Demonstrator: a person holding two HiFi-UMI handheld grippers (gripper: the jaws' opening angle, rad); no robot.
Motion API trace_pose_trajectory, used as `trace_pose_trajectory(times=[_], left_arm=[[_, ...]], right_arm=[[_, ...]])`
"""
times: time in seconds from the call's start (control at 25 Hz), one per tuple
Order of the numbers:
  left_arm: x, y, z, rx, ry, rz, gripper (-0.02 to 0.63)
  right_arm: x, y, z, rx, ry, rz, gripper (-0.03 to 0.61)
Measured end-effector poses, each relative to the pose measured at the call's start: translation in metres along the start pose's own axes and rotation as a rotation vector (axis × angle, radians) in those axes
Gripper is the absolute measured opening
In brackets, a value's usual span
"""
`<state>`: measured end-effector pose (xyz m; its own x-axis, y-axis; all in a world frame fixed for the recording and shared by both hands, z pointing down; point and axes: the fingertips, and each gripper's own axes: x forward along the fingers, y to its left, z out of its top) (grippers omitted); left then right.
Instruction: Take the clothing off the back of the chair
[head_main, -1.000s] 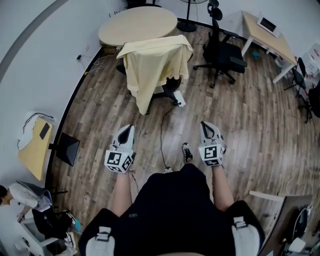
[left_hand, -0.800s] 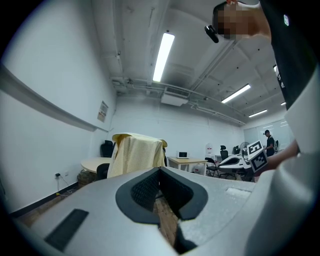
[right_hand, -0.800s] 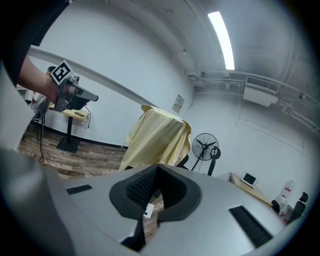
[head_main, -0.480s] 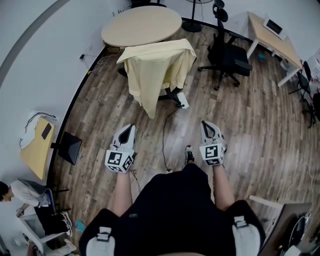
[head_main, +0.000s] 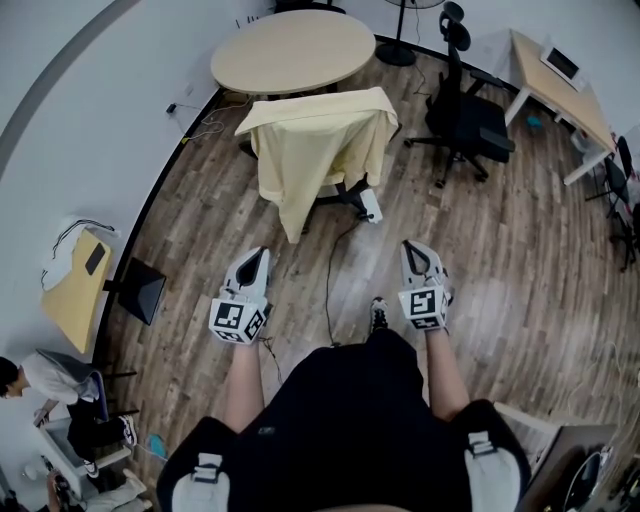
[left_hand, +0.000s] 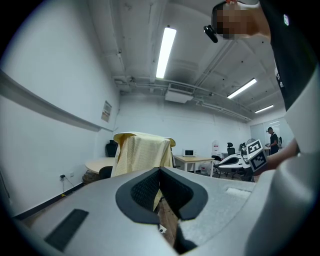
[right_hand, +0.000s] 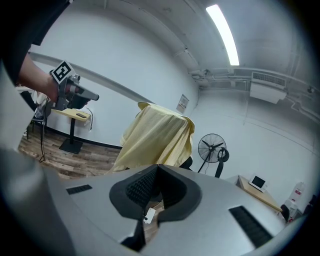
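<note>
Head view and both gripper views of an office room. The wood-plank floor (head_main: 500, 250) fills most of the head view and is bounded at the left by a curved white wall (head_main: 90, 130). A round pale table (head_main: 292, 50) stands at the top, close to the wall. Just in front of it is the chair (head_main: 345, 195), of which only part of the dark base shows beneath the clothing (head_main: 315, 150): a pale yellow garment draped over the chair back, covering it from the top edge and hanging lowest at its left side. A rectangular desk (head_main: 560, 85) carrying a small screen stands at the upper right, and a black office chair (head_main: 465, 115) lies between that desk and the draped chair. A small yellow side table (head_main: 70, 300) stands against the wall at the left. A pedestal fan (right_hand: 212, 148) appears beyond the garment in the right gripper view. The left gripper (head_main: 257, 254) and right gripper (head_main: 413, 248) are held side by side above the floor, both pointing toward the garment and well apart from it. In each gripper view the jaws meet at their tips with nothing between them, so both grippers are closed and empty. A thin dark cable (head_main: 328, 270) runs across the floor from the chair base toward the person's shoe (head_main: 377, 313).
</note>
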<state>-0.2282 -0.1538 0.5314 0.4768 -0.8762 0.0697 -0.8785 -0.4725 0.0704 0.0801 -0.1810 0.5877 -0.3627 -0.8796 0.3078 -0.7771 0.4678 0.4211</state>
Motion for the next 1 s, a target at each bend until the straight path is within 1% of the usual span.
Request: trace_pose_trajectory(times=[0.16, 0.32, 0.56, 0.76, 1.0], left_arm=[[0.012, 0.004, 0.001, 0.005, 0.002, 0.011, 0.002], [0.024, 0.003, 0.002, 0.005, 0.004, 0.029, 0.002], [0.046, 0.0, 0.004, 0.001, 0.005, 0.064, 0.002], [0.064, -0.001, 0.012, 0.011, -0.002, 0.097, 0.002], [0.08, -0.008, 0.016, 0.008, -0.004, 0.154, 0.002]], right_arm=[[0.013, -0.009, -0.001, 0.003, 0.003, 0.012, -0.006], [0.023, -0.02, -0.011, 0.02, 0.011, 0.019, -0.006], [0.044, -0.044, -0.011, 0.0, -0.021, 0.046, -0.006], [0.062, -0.064, -0.006, -0.005, -0.036, 0.081, -0.006], [0.085, -0.085, -0.014, -0.018, -0.045, 0.13, -0.006]])
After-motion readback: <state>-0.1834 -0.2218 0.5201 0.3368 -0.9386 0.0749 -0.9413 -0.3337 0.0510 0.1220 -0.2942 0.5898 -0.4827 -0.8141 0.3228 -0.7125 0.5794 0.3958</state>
